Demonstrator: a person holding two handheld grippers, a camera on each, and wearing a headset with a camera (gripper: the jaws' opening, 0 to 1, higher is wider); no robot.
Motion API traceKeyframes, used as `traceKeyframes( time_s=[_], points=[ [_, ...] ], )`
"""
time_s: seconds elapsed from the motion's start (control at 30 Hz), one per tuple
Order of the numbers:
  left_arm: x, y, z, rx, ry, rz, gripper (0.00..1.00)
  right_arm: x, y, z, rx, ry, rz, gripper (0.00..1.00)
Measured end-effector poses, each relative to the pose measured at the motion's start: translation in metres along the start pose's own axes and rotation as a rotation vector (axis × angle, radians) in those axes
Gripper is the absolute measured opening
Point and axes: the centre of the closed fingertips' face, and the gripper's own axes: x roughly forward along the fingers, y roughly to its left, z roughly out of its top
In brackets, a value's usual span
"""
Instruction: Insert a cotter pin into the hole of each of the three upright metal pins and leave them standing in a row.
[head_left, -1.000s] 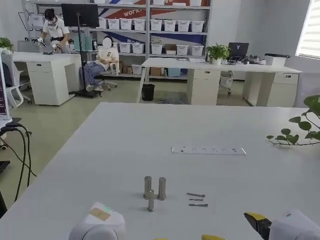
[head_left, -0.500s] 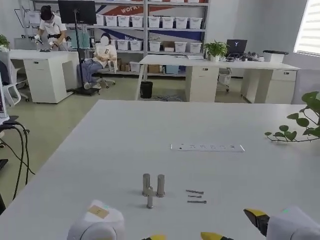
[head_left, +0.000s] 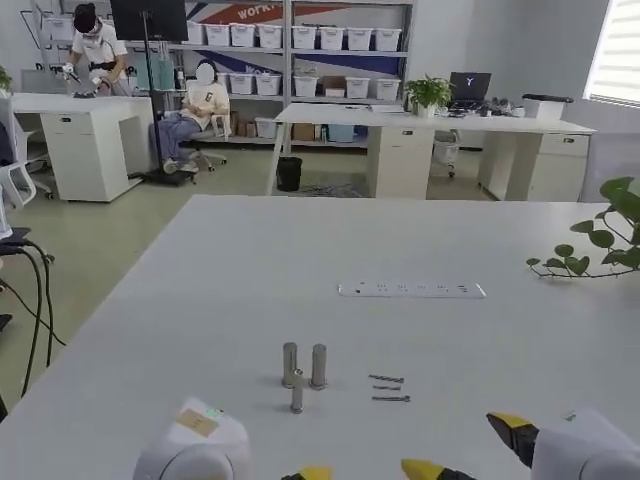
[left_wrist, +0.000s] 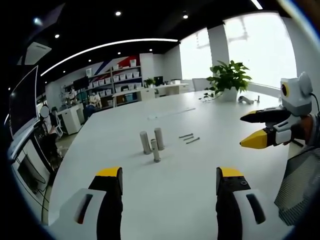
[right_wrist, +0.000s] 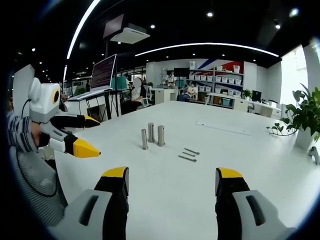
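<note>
Seemingly nothing on the table has moved — metal pins stand clustered, cotter pins lying just beside; left gripper and right gripper hover short, wide open, empty — insertion unstarted.

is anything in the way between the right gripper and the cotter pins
Nothing visible. In the right gripper view, bare table lies between the open right gripper and the three cotter pins. The upright metal pins stand off to one side of them, and the left gripper is well clear of that path.
</note>
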Motion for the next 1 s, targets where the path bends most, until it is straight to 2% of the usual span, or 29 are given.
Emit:
traceKeyframes(
  time_s=[0.13,0.23,0.33,0.5,0.57,0.67,0.83,1.0],
  points=[
    [0.001,-0.002,0.001,0.008,-0.004,-0.01,0.74,-0.001,-0.002,0.003,0.011,-0.01,-0.004,0.68],
    [0.0,0.001,0.001,0.009,0.001,0.0,0.74,-0.002,-0.002,0.004,0.047,-0.02,0.003,0.68],
    [-0.002,0.005,0.005,0.005,-0.014,0.011,0.72,-0.002,0.0,0.008,0.111,-0.039,0.025,0.69],
    [0.005,0.009,0.006,0.0,-0.011,0.002,0.69,-0.005,-0.003,0.01,0.095,-0.037,0.014,0.68],
    [0.008,0.008,0.006,-0.009,0.009,-0.012,0.69,-0.005,-0.003,0.013,0.094,-0.04,0.015,0.68],
    [0.011,0.007,0.013,0.01,-0.008,-0.015,0.66,-0.006,-0.003,0.017,0.087,-0.041,0.016,0.67],
    [0.028,0.006,0.015,0.023,0.0,-0.038,0.64,-0.006,-0.004,0.016,0.112,-0.016,0.031,0.63],
    [0.049,0.009,0.007,0.029,0.021,-0.052,0.58,-0.007,-0.008,0.016,0.135,-0.013,0.021,0.62]
  ],
)
